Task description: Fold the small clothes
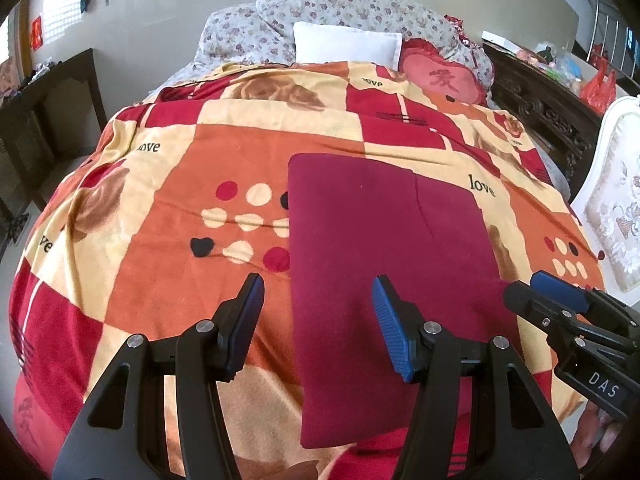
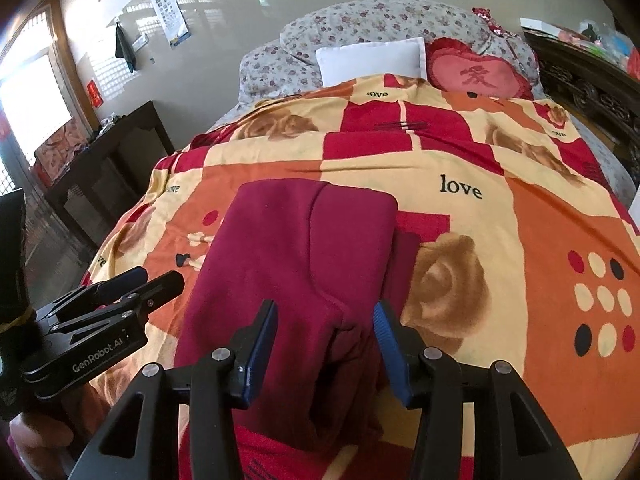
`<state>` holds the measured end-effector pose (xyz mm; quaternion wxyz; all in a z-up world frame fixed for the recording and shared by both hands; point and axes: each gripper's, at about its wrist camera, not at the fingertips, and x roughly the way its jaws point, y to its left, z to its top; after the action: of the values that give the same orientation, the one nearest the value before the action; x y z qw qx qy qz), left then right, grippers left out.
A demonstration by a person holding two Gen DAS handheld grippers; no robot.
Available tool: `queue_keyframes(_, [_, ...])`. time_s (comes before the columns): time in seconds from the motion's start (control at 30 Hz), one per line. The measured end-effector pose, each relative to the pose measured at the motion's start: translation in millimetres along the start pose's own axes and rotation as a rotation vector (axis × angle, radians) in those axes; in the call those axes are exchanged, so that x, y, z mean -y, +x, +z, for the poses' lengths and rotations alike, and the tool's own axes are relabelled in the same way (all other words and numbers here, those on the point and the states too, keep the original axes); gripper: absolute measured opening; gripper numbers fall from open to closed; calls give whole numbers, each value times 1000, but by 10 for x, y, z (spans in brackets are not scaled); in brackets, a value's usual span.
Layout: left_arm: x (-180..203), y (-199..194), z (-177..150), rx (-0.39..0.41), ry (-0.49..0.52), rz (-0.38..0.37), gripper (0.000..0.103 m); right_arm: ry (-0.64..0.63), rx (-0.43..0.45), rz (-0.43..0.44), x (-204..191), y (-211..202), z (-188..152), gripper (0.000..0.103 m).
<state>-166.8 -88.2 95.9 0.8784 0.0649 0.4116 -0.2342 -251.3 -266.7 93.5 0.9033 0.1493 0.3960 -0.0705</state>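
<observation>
A dark red garment (image 1: 372,248) lies folded into a long rectangle on the patterned bedspread (image 1: 168,184). It also shows in the right wrist view (image 2: 296,256), with a rumpled fold at its near right corner. My left gripper (image 1: 318,304) is open and empty, hovering over the garment's near left edge. My right gripper (image 2: 326,340) is open and empty above the garment's near right corner. The right gripper shows at the right of the left wrist view (image 1: 556,300). The left gripper shows at the left of the right wrist view (image 2: 136,284).
The bed carries a white pillow (image 1: 346,46), a red heart cushion (image 1: 442,78) and a floral quilt (image 1: 360,12) at its head. A dark wooden bench (image 1: 44,120) stands left of the bed. A white chair (image 1: 616,200) and dark carved furniture (image 1: 548,108) stand right.
</observation>
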Motion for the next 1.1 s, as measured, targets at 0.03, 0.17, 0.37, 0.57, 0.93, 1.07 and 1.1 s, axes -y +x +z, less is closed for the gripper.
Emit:
queue_keyframes(0.03, [4,2,-1,-1,1,2,56,3,0,-1,4,3,2,48])
queue_keyframes(0.17, [16,7,-2,-1,6,5,56,3,-7,-15,-4,29,16,48])
queue_keyframes(0.37, [23,24,-9,-9,5,5,56,4,-20,-19,-20,75,9,49])
queue_keyframes(0.57, [21,65,-24,-21,1,4,56,11,-33,-20,-28,118,-8,55])
queue_keyframes(0.93, [43,108,-45,-35,9,3,56,23,-47,-33,-4,157,-27,58])
queue_keyframes(1.07, [50,107,-53,-36,9,5,56,26,-55,-35,3,169,-39,58])
queue_keyframes(1.1, [51,107,-53,-36,9,5,56,27,-57,-34,4,170,-42,58])
